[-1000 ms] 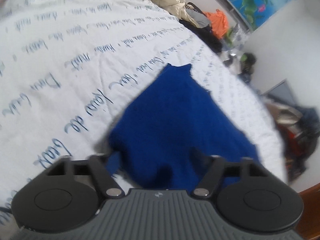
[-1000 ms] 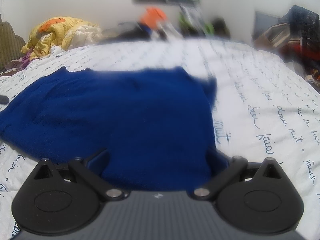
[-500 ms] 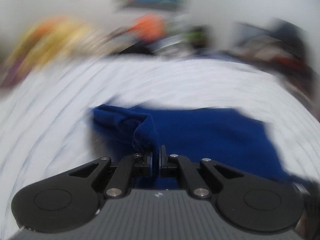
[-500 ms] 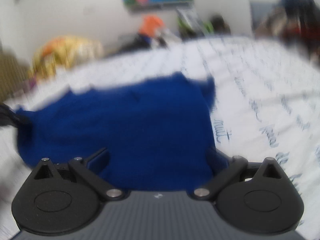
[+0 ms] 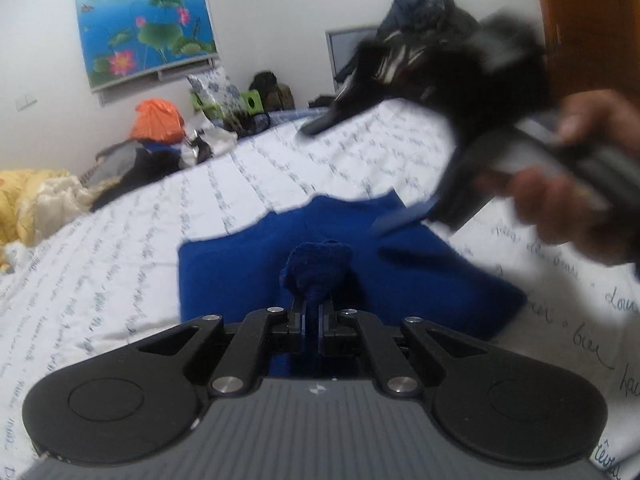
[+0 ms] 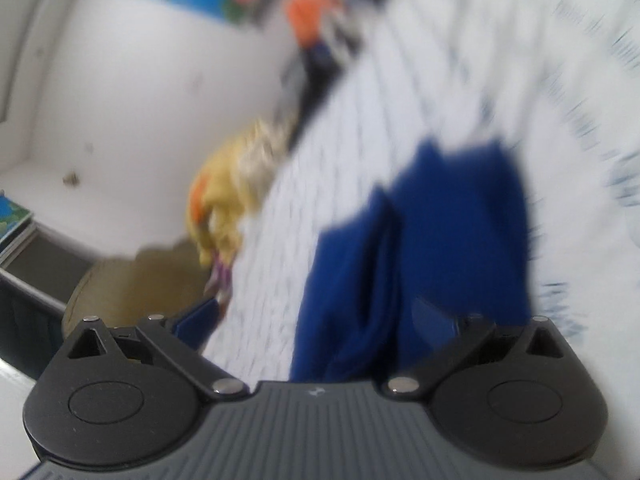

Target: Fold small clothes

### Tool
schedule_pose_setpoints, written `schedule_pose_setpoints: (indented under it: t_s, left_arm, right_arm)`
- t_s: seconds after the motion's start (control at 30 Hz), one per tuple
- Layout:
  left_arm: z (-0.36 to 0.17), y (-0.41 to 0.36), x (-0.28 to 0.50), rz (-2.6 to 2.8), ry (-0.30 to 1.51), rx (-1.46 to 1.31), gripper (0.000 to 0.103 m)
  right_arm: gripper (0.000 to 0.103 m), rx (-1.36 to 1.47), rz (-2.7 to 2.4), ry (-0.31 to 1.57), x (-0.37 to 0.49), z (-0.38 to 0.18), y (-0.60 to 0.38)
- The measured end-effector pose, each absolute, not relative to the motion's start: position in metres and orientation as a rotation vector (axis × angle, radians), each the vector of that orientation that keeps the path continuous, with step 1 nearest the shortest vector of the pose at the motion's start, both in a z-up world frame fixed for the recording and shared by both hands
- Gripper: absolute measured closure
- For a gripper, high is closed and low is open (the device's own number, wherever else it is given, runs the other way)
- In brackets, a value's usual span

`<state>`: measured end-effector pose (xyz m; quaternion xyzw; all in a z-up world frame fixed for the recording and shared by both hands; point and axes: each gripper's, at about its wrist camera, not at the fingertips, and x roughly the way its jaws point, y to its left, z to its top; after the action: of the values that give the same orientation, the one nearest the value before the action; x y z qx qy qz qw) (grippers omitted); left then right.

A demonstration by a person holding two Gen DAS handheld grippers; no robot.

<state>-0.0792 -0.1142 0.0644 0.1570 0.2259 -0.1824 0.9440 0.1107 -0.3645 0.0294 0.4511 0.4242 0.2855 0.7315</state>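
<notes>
A dark blue knit garment (image 5: 360, 276) lies on the white bed sheet with blue script (image 5: 120, 264). My left gripper (image 5: 311, 312) is shut on a bunched edge of the blue garment (image 5: 316, 268) and holds it over the rest of the cloth. My right gripper (image 6: 320, 320) is open and tilted; the garment (image 6: 432, 248) lies between and beyond its fingers, blurred. In the left wrist view the right gripper (image 5: 404, 216) hovers, blurred, over the garment's right edge, held by a hand (image 5: 580, 200).
Yellow bedding (image 5: 28, 200) lies at the bed's far left. Orange and dark clutter (image 5: 160, 136) lines the far wall under a lotus poster (image 5: 144, 20). A pile of dark clothes (image 5: 424, 56) stands at the far right.
My left gripper has closed on the garment's edge and carried it over the cloth. My right gripper has swung and tilted sharply, still open.
</notes>
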Motion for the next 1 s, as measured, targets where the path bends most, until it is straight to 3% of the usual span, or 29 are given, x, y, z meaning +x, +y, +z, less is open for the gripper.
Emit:
schedule_pose_setpoints:
  t_s: [0.13,0.23,0.27,0.3,0.33,0.37,0.43,0.6,0.7,0.77,0.8,0.83,0.87,0.9,0.93,0.97,1.0]
  left_arm:
    - [0.068,-0.118,-0.078,-0.376,0.429,0.354,0.098]
    - [0.065,-0.12,-0.075,-0.399,0.444,0.369,0.098]
    - [0.064,-0.124,-0.076,-0.415,0.443,0.385,0.098]
    - [0.063,-0.128,-0.078,-0.436,0.435,0.405,0.098]
    - [0.062,-0.134,-0.077,-0.457,0.425,0.426,0.098]
    - [0.062,-0.141,-0.077,-0.479,0.412,0.448,0.098]
    - [0.062,-0.156,-0.081,-0.522,0.383,0.474,0.099]
    - [0.054,-0.188,-0.075,-0.65,0.388,0.434,0.099]
    - [0.029,-0.207,-0.057,-0.69,0.531,0.421,0.098]
    - [0.018,-0.206,-0.051,-0.694,0.577,0.408,0.087]
    - [0.022,-0.199,-0.051,-0.703,0.566,0.386,0.077]
    - [0.028,-0.189,-0.051,-0.719,0.562,0.356,0.059]
    - [0.034,-0.175,-0.051,-0.725,0.547,0.328,0.048]
    - [0.04,-0.16,-0.05,-0.71,0.521,0.306,0.027]
    - [0.046,-0.145,-0.047,-0.684,0.494,0.286,0.012]
    - [0.05,-0.13,-0.04,-0.65,0.48,0.268,0.009]
    - [0.053,-0.119,-0.028,-0.608,0.485,0.248,0.008]
  right_arm:
    - [0.0,0.988,0.64,1.068,0.149,0.013,-0.329]
    - [0.002,0.877,0.628,1.06,0.158,0.014,-0.302]
    - [0.007,0.809,0.62,1.022,0.161,0.017,-0.296]
    - [0.029,0.721,0.597,0.992,0.162,0.019,-0.29]
    - [0.073,0.65,0.555,1.002,0.164,0.018,-0.285]
    - [0.09,0.622,0.526,1.026,0.169,0.014,-0.285]
    - [0.09,0.629,0.548,0.996,0.169,0.019,-0.295]
    - [0.09,0.607,0.535,0.821,0.141,0.054,-0.354]
    - [0.086,0.558,0.451,0.889,0.139,0.028,-0.38]
    - [0.085,0.642,0.44,0.902,0.136,0.005,-0.395]
    - [0.081,0.706,0.434,0.883,0.131,0.004,-0.403]
    - [0.078,0.752,0.413,0.873,0.126,0.007,-0.409]
    - [0.061,0.777,0.391,0.851,0.121,0.013,-0.416]
    - [0.033,0.787,0.375,0.801,0.113,0.02,-0.424]
    - [0.019,0.785,0.353,0.737,0.105,0.026,-0.43]
    - [0.002,0.769,0.335,0.697,0.1,0.03,-0.436]
    - [0.002,0.747,0.339,0.712,0.101,0.031,-0.441]
